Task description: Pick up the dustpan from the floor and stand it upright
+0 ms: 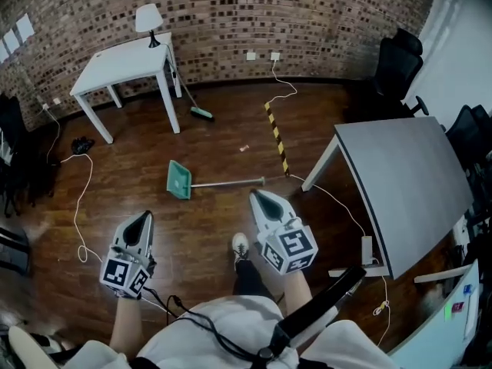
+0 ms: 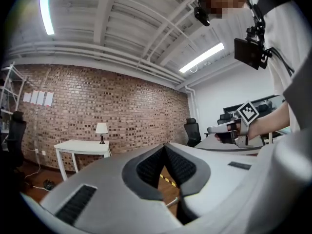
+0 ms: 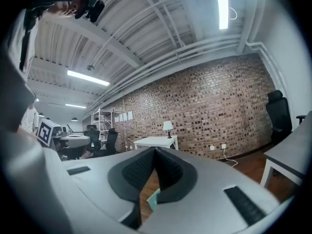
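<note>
A green dustpan (image 1: 179,180) lies flat on the dark wooden floor, its long grey handle (image 1: 227,182) pointing right. In the right gripper view a corner of the dustpan (image 3: 153,199) shows below the jaws. My left gripper (image 1: 144,220) is held level at the lower left, jaws shut and empty, well short of the pan. My right gripper (image 1: 257,198) hovers just on the near side of the handle's end, also shut with nothing in it. In the left gripper view my left gripper (image 2: 165,148) points at the brick wall.
A white table (image 1: 127,64) with a lamp (image 1: 148,20) stands at the back left, a green broom (image 1: 196,106) leaning by it. A grey table (image 1: 411,183) fills the right. Yellow-black tape (image 1: 277,138) and white cables (image 1: 79,206) run across the floor. My shoe (image 1: 241,247) is below.
</note>
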`<state>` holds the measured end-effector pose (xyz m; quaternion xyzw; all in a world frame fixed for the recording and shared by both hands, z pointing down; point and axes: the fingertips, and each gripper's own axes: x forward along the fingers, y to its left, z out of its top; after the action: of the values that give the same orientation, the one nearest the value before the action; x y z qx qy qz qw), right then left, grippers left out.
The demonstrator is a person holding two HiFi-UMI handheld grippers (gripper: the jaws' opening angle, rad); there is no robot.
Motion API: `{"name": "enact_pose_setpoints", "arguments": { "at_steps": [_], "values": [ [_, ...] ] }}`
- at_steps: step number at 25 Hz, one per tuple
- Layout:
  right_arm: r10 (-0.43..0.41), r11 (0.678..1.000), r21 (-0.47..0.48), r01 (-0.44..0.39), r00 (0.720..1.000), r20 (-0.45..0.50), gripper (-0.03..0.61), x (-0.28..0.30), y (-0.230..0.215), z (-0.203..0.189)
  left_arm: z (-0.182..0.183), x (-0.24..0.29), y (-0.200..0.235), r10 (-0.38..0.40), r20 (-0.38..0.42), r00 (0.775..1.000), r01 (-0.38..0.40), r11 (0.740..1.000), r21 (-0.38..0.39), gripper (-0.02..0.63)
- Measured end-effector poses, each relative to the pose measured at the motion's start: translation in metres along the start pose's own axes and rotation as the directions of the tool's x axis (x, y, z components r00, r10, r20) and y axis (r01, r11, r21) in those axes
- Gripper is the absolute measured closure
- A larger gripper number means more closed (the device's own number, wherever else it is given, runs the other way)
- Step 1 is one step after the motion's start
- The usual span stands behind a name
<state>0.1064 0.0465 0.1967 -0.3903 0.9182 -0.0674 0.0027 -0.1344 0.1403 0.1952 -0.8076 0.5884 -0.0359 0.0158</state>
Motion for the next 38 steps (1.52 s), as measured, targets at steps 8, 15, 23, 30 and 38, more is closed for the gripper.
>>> {"name": "enact_pose_setpoints", "arguments": {
  "at_steps": [8,15,23,30,38],
  "values": [
    [0.033,0.999,-0.011,-0.033,0.999,-0.012,0.589,0.118,-0.123,0.034,0.023,0.17,0.045,0.029,0.015,0.999,-0.029,1.0,0.006,0.594],
    [0.052,0.998,-0.029,-0.053,0.997,-0.05,0.589,0.182,-0.186,0.033,0.03,0.242,0.075,0.086,0.008,0.996,-0.086,0.996,0.003,0.594],
    [0.032,0.998,0.061,-0.03,0.999,-0.025,0.589,0.216,-0.21,0.031,0.018,0.269,0.103,0.135,-0.02,0.991,-0.135,0.991,0.008,0.594],
    [-0.02,0.996,0.084,0.021,1.0,-0.007,0.589,0.224,-0.209,0.044,0.025,0.283,0.123,0.129,-0.02,0.992,-0.128,0.992,0.01,0.594],
    [-0.125,0.988,0.086,0.13,0.99,-0.058,0.589,0.241,-0.2,0.027,0.01,0.264,0.171,0.191,-0.029,0.981,-0.191,0.982,-0.001,0.591]
  ]
}}
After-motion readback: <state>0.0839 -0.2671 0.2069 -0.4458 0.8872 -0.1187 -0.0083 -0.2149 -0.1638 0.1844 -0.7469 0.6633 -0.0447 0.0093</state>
